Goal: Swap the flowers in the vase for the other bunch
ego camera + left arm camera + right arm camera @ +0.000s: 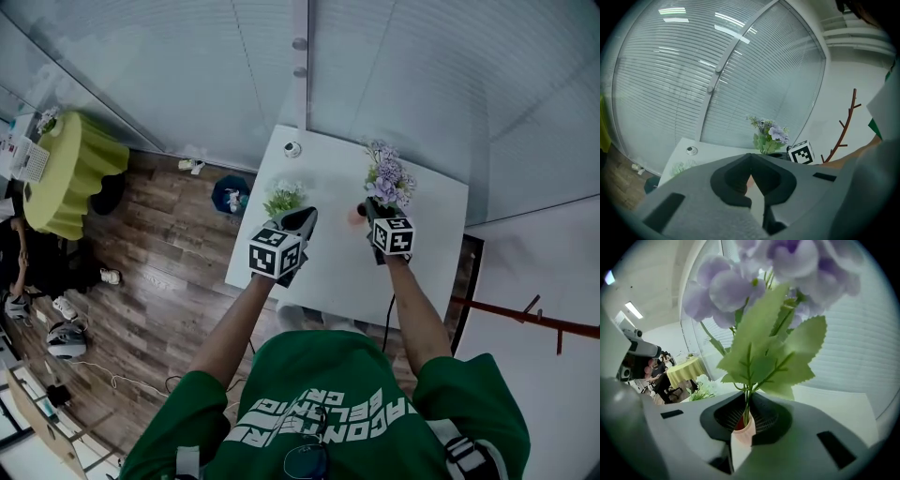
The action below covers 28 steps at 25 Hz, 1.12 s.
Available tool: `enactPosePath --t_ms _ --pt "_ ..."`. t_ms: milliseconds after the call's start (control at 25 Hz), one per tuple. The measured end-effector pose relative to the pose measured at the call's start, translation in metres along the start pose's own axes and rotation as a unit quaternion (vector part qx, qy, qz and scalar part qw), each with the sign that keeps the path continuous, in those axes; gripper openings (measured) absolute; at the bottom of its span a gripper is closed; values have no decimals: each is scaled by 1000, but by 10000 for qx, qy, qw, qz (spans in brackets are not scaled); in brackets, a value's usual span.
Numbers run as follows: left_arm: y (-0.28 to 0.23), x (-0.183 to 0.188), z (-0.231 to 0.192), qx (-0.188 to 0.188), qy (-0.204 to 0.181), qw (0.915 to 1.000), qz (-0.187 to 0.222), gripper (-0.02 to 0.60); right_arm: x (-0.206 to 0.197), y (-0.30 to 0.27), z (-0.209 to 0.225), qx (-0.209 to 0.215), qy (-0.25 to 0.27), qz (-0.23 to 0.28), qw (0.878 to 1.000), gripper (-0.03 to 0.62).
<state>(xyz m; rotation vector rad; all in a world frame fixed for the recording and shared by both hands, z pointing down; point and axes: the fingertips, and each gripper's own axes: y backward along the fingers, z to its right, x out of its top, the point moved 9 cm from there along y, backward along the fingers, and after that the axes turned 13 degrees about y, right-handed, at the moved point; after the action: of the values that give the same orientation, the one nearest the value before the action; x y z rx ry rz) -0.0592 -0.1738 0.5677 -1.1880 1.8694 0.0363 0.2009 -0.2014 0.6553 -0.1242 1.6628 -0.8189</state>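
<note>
Slatted blinds (394,75) back a white worktop (427,244). Toward its right edge the purple bunch (388,178) stands in a pink vase (742,431). The right tool (749,399) seems narrowly clamped on the stems just above the vase mouth. The white bunch (284,197) lies near the left edge, with the left tool (302,217) beside it, jaws together and empty.

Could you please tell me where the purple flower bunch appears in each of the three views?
Head view: the purple flower bunch with green serrated leaves stands right of centre, towards the table's far edge.
Left gripper view: the bunch is just right of centre, a little below the middle.
Right gripper view: the bunch fills the upper picture, its stems running down to lower centre.
Shared landmark: the white rectangular table.
</note>
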Motion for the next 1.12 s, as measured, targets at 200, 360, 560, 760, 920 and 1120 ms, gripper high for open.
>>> enactPosePath --t_ms 200,360,560,760,920,1120 --pt "-1 8 0 -160 -57 9999 23 8 13 11 0 -107 -93 204 9997 40" --pt "-5 19 2 -349 -119 9993 1 8 37 26 -1 -223 -99 477 9986 40" --pt "-15 30 9 -575 -238 9981 15 8 71 47 3 -255 -119 1003 9946 37" --pt "-22 45 20 -747 -423 9963 5 8 106 66 6 -292 -35 1408 9896 37" --pt "-28 51 28 -863 -554 9947 -30 8 118 75 10 -384 11 1572 9868 37" --pt "-40 54 49 -1087 -750 9911 -164 8 112 98 21 -654 -63 1594 9850 35"
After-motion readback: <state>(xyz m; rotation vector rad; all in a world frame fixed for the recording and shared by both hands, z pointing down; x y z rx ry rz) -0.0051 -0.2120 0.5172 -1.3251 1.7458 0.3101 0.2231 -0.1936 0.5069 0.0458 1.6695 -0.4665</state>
